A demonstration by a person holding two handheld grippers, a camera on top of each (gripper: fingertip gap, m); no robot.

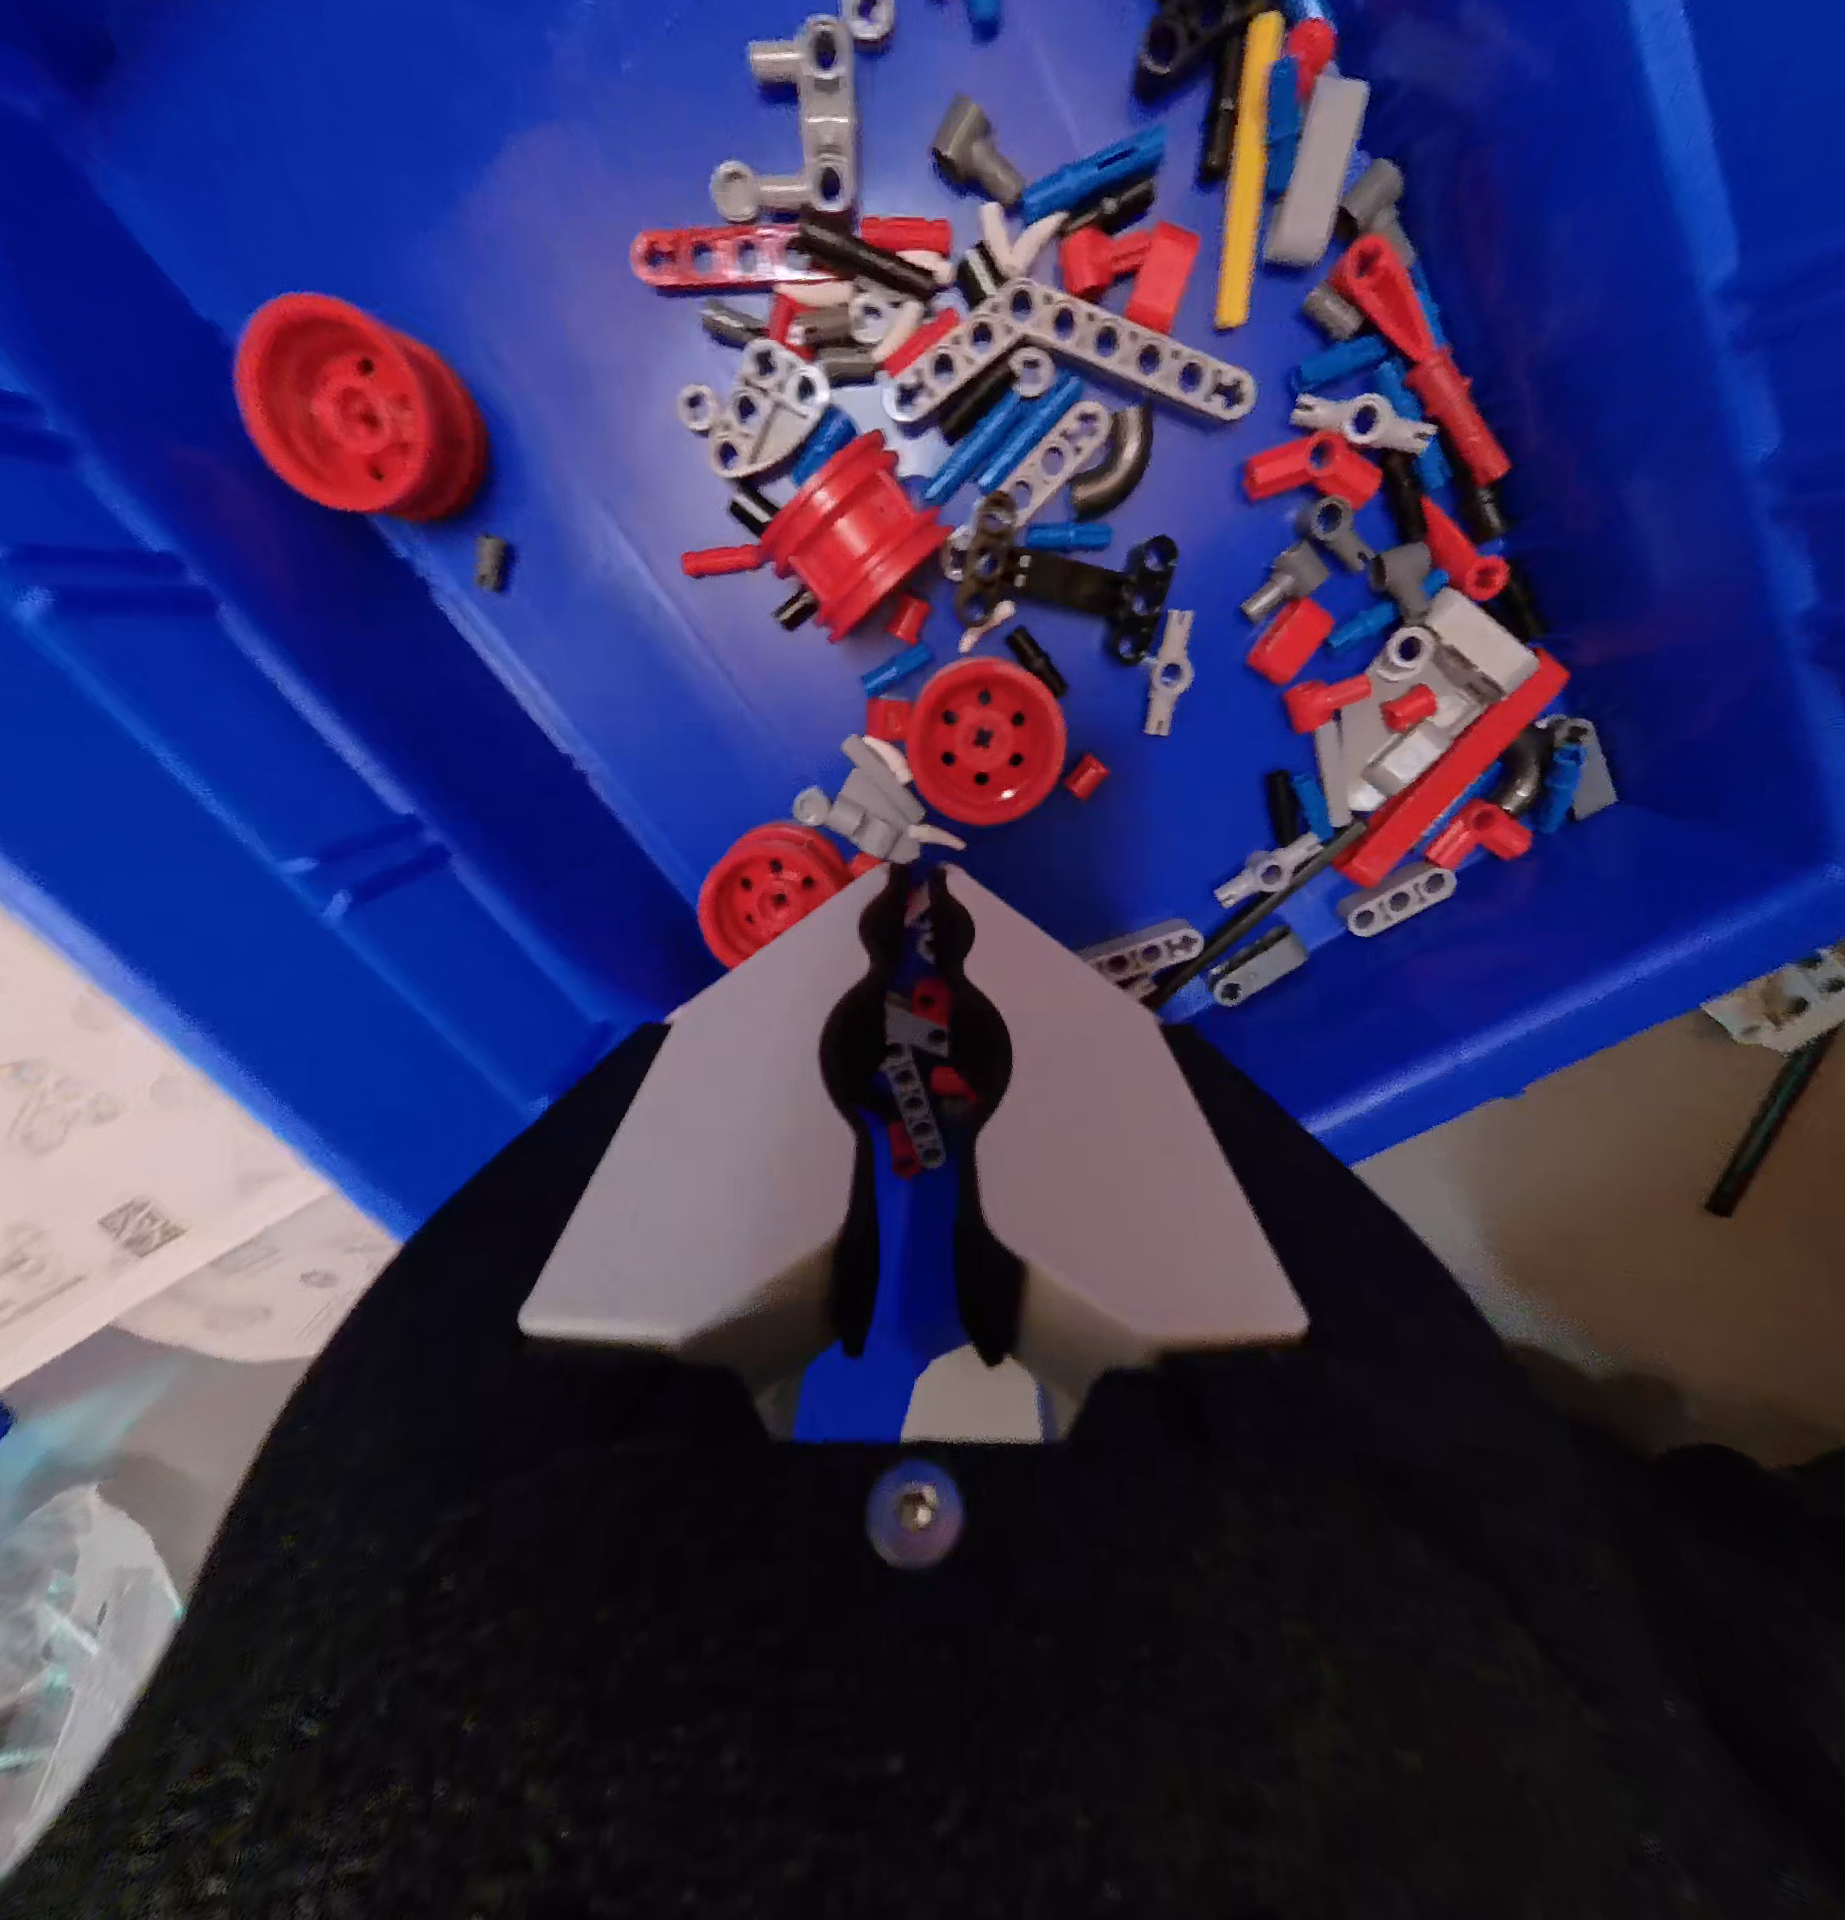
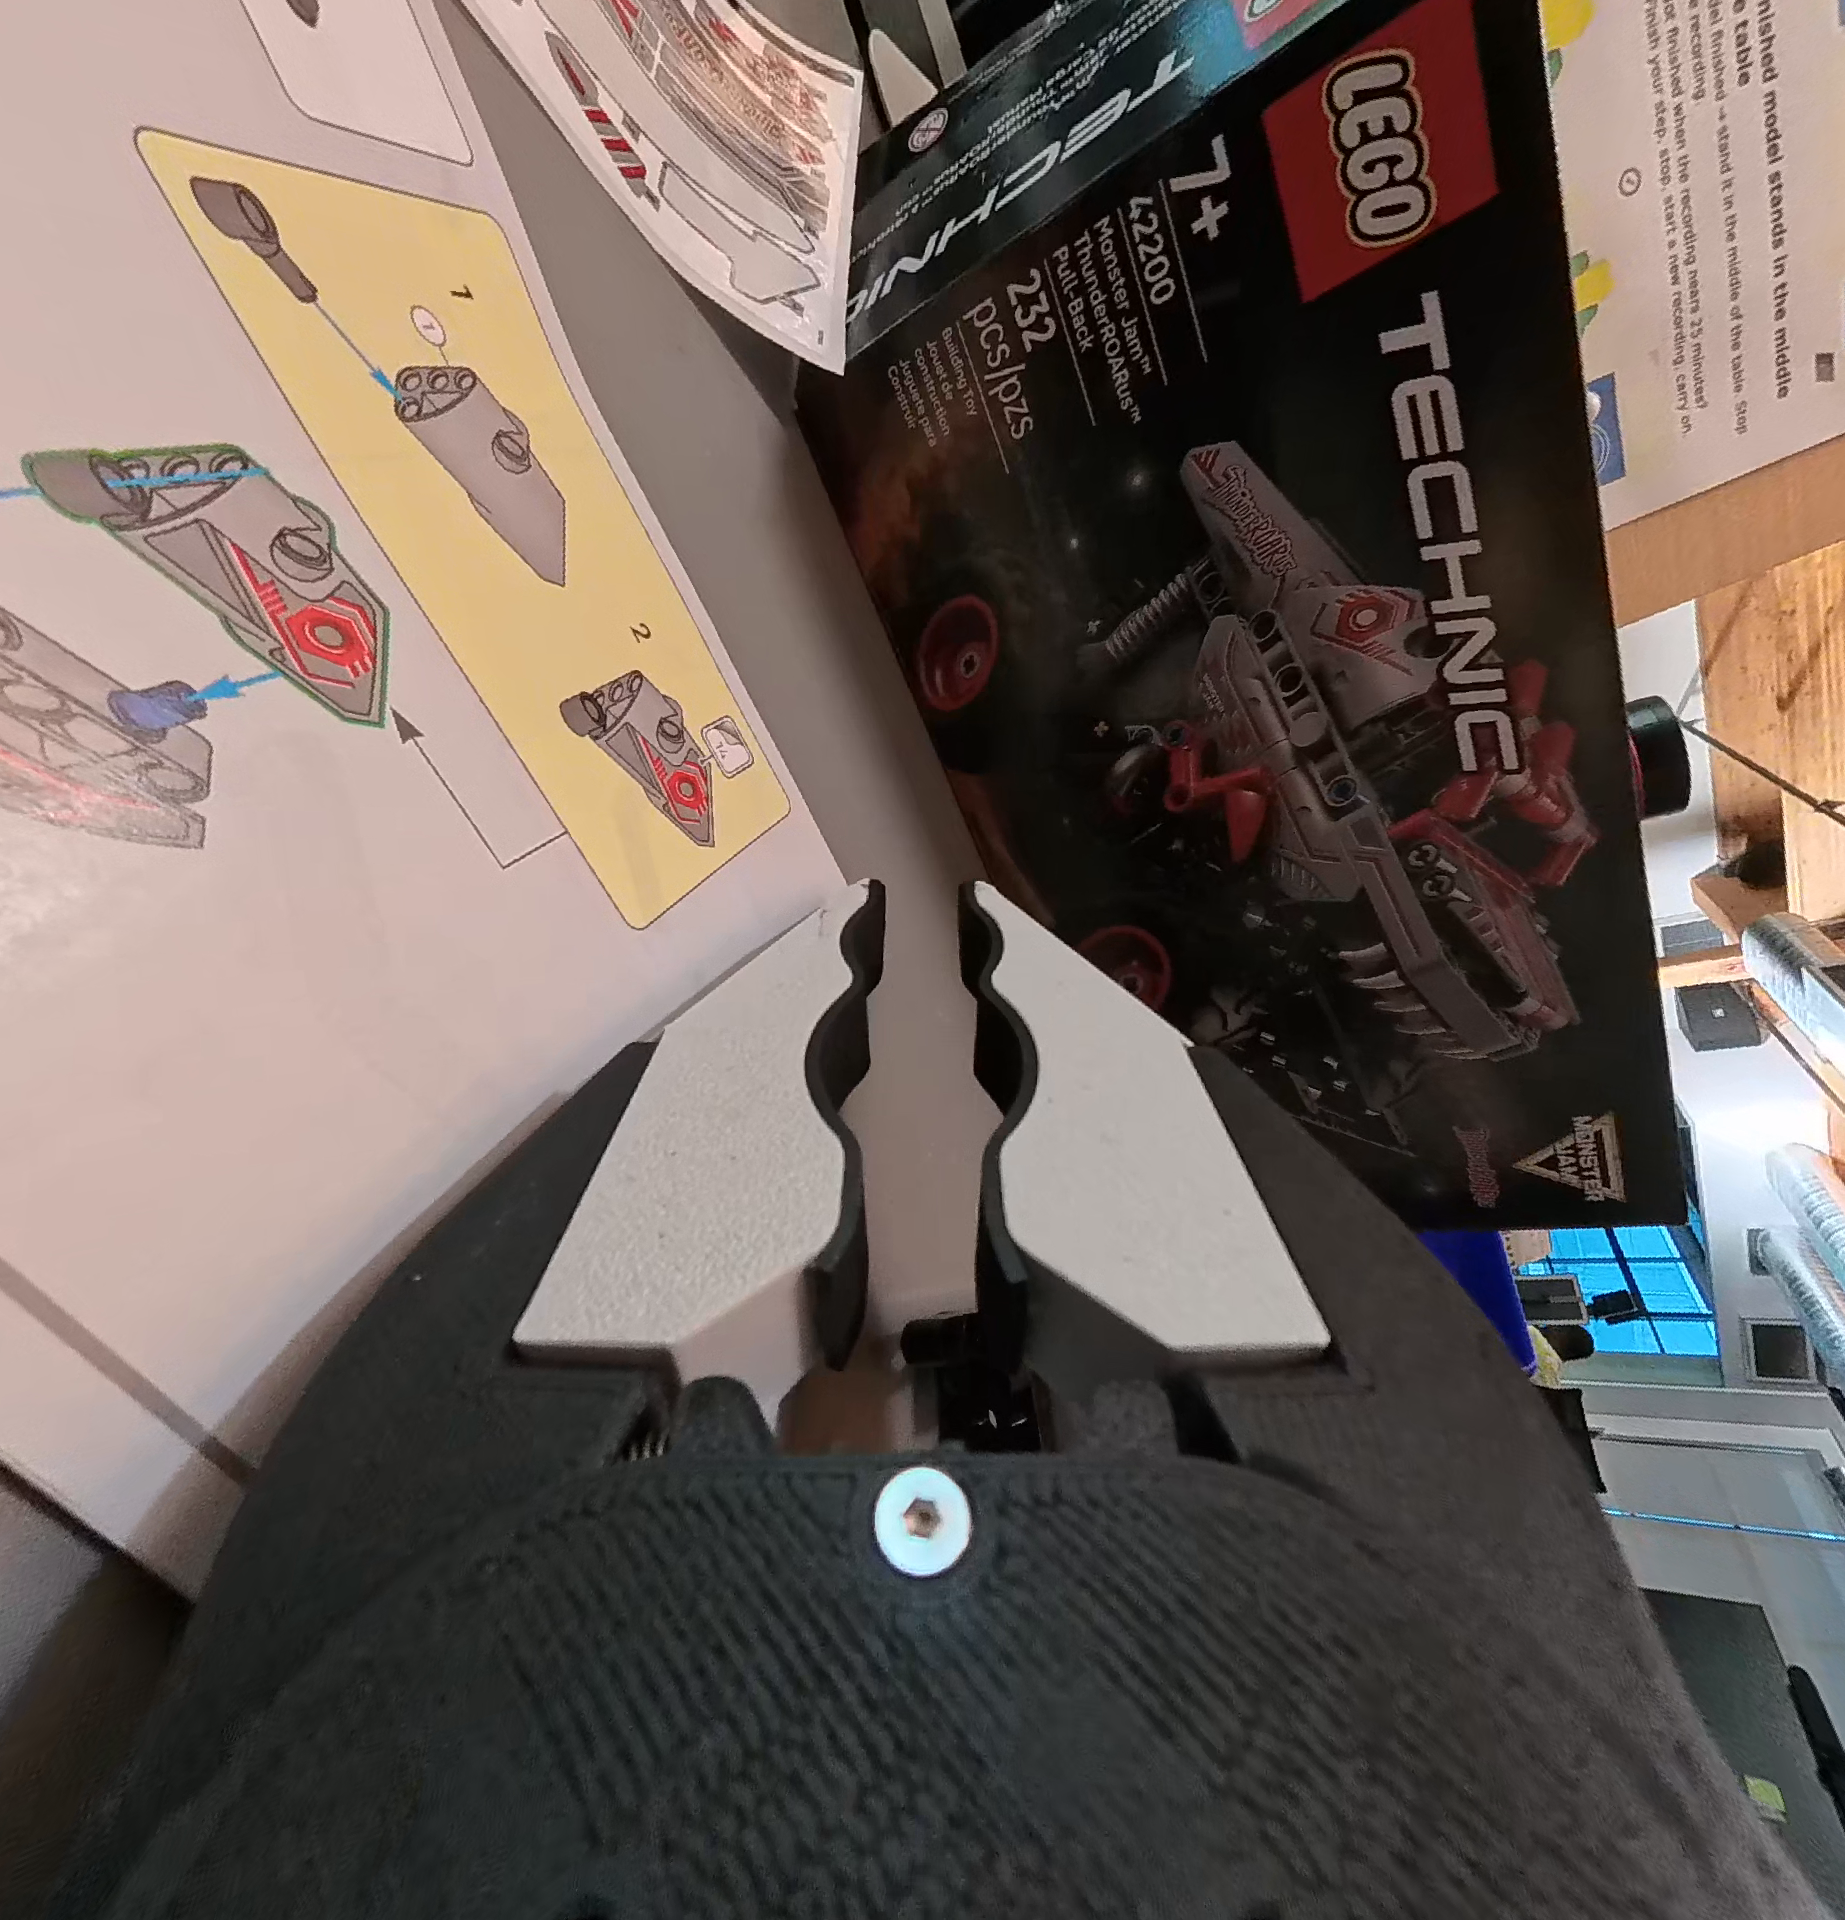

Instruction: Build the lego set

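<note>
Left gripper (image 1: 916, 883) overhangs four red wheels (image 1: 985, 740) in bin (image 1: 274, 727).

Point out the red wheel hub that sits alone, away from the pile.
The large red plastic wheel hub at the blue bin's left; the other three lie among the loose pieces.

The left gripper (image 1: 918, 883) hides half a red wheel (image 1: 757, 906) at the bin's (image 1: 274, 727) near wall — the booklet (image 1: 87, 1174) and plastic bag (image 1: 35, 1621) blur at the left edge.

A pale tabletop (image 2: 876, 582) fronts wooden wall panels (image 2: 1770, 665), with blue-lit window panes (image 2: 1666, 1288) beyond.
</note>
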